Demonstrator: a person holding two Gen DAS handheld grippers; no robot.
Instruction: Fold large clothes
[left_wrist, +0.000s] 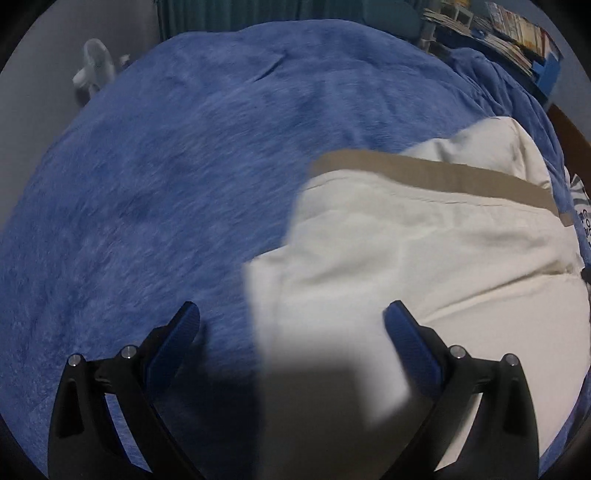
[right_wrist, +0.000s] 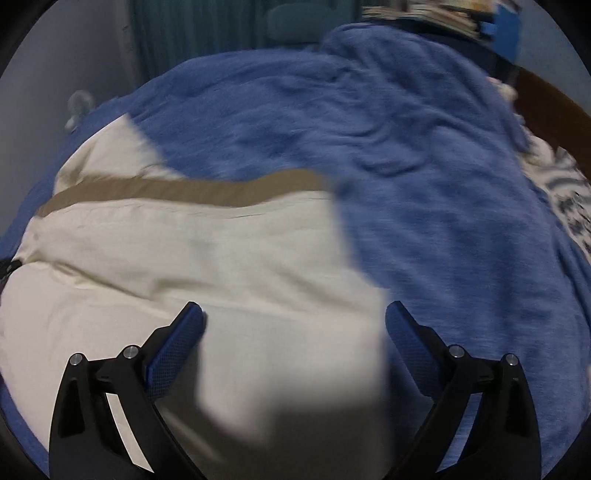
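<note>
A cream cloth garment with a tan band (left_wrist: 424, 258) lies on a blue fleece blanket (left_wrist: 166, 184). The left gripper (left_wrist: 291, 325) and the right gripper (right_wrist: 295, 325) hover spread wide, holding nothing.

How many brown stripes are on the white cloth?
1. The brown stripe runs across the far part of the white cloth lying on the blue blanket. Folded layers may hide more.
</note>
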